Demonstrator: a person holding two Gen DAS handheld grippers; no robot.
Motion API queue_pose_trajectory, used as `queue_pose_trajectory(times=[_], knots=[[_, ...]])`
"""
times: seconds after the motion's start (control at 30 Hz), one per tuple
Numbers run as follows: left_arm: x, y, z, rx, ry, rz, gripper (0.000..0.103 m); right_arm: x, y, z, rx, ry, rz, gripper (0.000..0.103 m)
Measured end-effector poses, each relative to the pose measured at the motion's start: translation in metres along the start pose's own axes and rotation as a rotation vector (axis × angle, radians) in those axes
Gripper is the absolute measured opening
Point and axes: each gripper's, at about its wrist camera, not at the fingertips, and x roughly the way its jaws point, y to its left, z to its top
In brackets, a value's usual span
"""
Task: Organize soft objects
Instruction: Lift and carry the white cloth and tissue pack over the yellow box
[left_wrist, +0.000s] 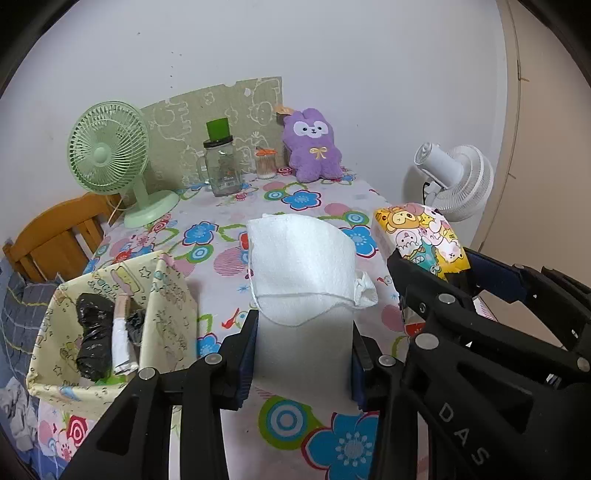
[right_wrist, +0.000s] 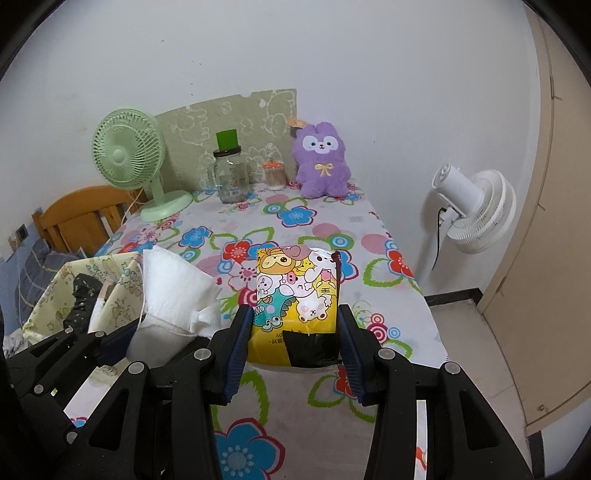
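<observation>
I pinch the white paper roll (left_wrist: 303, 280) in my left gripper (left_wrist: 303, 354) and the cartoon tissue pack (right_wrist: 297, 295) in my right gripper (right_wrist: 295, 343), both lifted clear, probably bound for the fabric bin (left_wrist: 170, 295) at lower left.

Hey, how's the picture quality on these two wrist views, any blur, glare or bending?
Left wrist view: strong fisheye bending, dark corners, the door frame bows; light soft and even, no glare; the white tissue roll looks nearly washed out. Right wrist view: same bending and dark corners; the cartoon tissue pack is sharp, only faint shadows on the tablecloth.
</observation>
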Motion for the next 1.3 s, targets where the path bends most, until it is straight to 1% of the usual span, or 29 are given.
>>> queue_pose_trajectory(times=[0.3, 0.67, 0.8, 0.93, 1.07, 1.3], knots=[[-0.021, 0.013, -0.001, -0.008, -0.017, 0.009, 0.042, -0.02, 0.017, 0.004, -0.02, -0.024, 0.005, 0.049], [-0.042, 0.038, -0.001, -0.013, -0.044, 0.05, 0.042, -0.034, 0.046, 0.011, -0.052, -0.041, 0.035, 0.049], [-0.043, 0.05, -0.001, -0.022, -0.042, 0.053, 0.042, -0.034, 0.057, 0.013, -0.065, -0.039, 0.05, 0.049], [-0.042, 0.058, -0.001, -0.01, -0.039, 0.067, 0.042, -0.031, 0.068, 0.015, -0.078, -0.031, 0.061, 0.049], [-0.04, 0.07, -0.001, -0.02, -0.033, 0.06, 0.042, -0.027, 0.079, 0.017, -0.089, -0.024, 0.077, 0.049], [-0.033, 0.091, -0.003, -0.03, -0.022, 0.075, 0.042, -0.015, 0.1, 0.02, -0.109, -0.015, 0.127, 0.049]])
